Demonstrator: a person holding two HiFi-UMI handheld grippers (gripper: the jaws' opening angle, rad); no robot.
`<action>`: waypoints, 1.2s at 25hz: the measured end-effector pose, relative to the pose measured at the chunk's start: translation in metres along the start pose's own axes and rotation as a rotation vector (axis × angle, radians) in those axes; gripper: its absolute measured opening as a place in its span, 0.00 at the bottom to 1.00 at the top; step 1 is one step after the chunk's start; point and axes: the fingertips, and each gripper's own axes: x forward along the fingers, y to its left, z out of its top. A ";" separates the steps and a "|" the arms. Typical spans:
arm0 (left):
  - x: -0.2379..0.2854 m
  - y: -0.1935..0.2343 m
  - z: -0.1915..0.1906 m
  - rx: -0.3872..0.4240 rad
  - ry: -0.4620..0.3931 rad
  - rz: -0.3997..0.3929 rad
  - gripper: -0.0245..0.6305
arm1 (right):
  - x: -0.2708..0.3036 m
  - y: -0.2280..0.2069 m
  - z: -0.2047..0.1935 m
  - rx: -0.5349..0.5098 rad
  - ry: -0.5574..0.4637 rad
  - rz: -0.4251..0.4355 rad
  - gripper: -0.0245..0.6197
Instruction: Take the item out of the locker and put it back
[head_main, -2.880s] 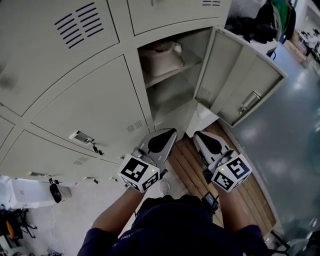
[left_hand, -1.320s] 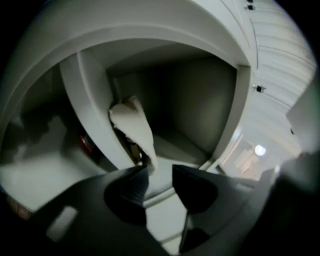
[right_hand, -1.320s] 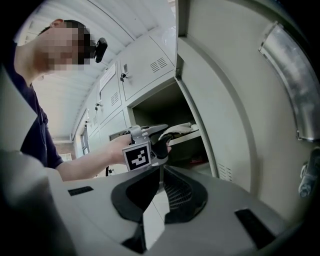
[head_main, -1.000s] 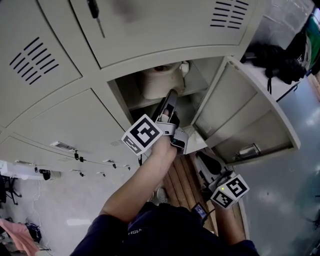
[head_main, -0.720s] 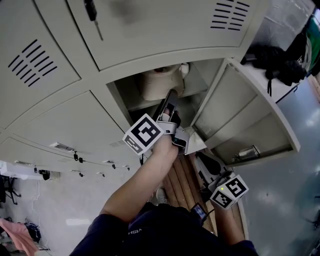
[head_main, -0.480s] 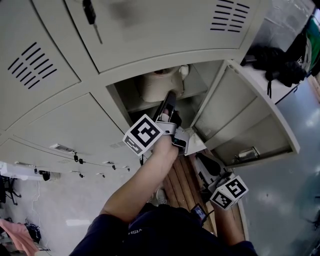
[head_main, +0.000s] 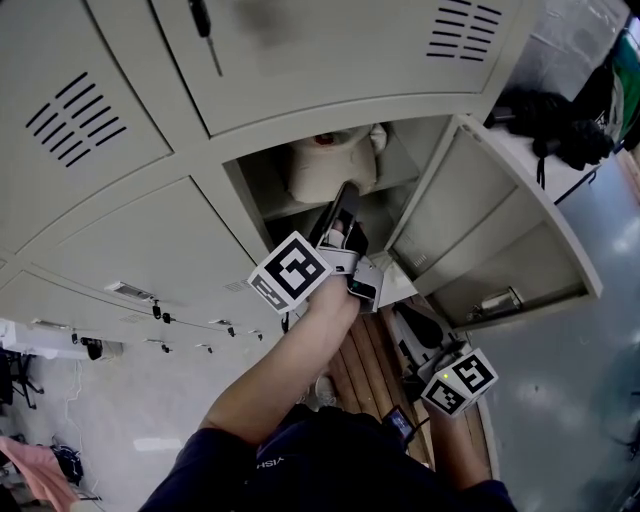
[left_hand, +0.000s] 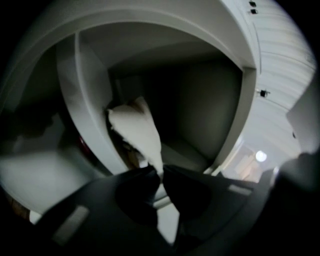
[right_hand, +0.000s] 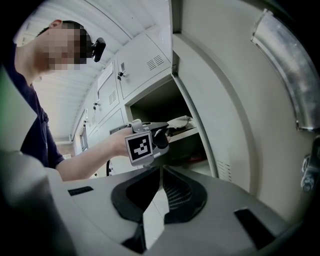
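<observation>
A cream, soft bag (head_main: 330, 165) lies on the upper shelf (head_main: 268, 208) of the open locker. My left gripper (head_main: 346, 192) reaches into the opening at the shelf's front edge. In the left gripper view its jaws (left_hand: 161, 172) are closing, and a hanging flap of the bag's pale fabric (left_hand: 136, 126) is pinched between the tips. My right gripper (head_main: 405, 322) hangs low by the person's hip, below the locker, with its jaws together and nothing in them (right_hand: 161, 171). The right gripper view shows the left gripper's marker cube (right_hand: 138, 146) in front of the bag (right_hand: 179, 121).
The locker door (head_main: 500, 230) stands swung open to the right, with a metal handle (head_main: 492, 302) on it. Closed locker doors (head_main: 150, 240) surround the opening on the left and above. A key hangs in the upper door (head_main: 205, 28). Wooden slats (head_main: 375, 345) cover the floor below.
The left gripper has stayed at the shelf's front edge and nudged slightly right. Its fingers have drawn together on the bag's fabric. The right gripper has not moved.
</observation>
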 end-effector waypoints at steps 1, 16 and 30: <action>-0.002 -0.002 -0.001 0.005 0.004 -0.004 0.06 | 0.000 0.002 0.000 -0.001 -0.001 0.002 0.03; -0.032 -0.058 -0.016 0.080 0.057 -0.110 0.06 | -0.022 0.024 -0.001 -0.003 -0.032 0.006 0.03; -0.087 -0.096 -0.031 0.129 0.106 -0.152 0.06 | -0.042 0.045 -0.007 -0.004 -0.052 0.024 0.03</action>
